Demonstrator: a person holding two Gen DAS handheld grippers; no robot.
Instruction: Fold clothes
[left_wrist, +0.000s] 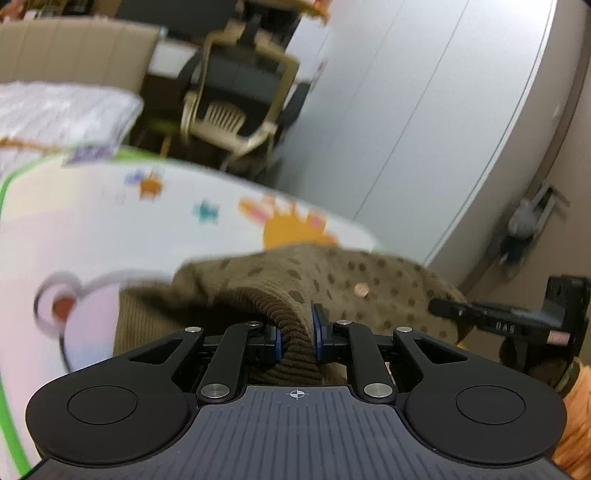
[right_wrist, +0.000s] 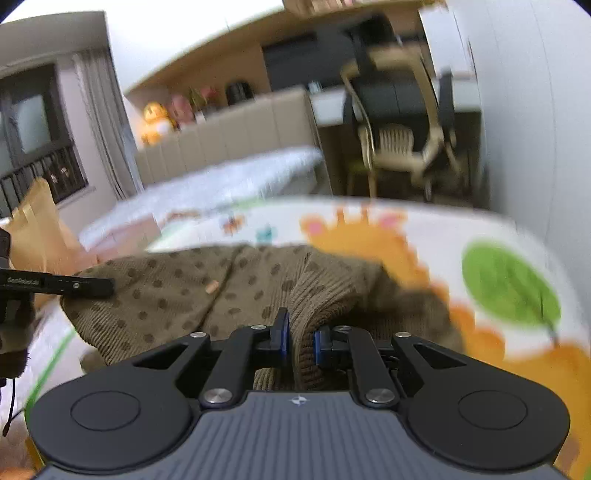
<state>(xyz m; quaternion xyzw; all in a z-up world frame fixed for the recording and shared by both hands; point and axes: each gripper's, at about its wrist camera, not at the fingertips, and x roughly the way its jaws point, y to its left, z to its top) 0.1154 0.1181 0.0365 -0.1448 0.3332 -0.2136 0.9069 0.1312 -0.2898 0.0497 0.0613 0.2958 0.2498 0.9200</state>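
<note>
Knitted brown cardigan with darker dots is the garment in both views, and it lies on a play mat with cartoon animals. In the left wrist view, the left gripper has its jaws nearly closed on a ribbed edge of the cardigan, which fills the narrow gap between the blue pads. Ahead of the jaws the dotted cloth spreads out, with a small tan button on it. To the right of the jaws the other gripper's black finger reaches onto the cloth. Far ahead stands an office chair, blurred.

In the right wrist view, the right gripper also has its jaws almost shut, and a thick ribbed fold of the cardigan is pinched between them. The rest of the cloth extends ahead and to the left of the jaws. At the left side the left gripper's finger touches the cloth edge. Beyond the mat there is a bed.
</note>
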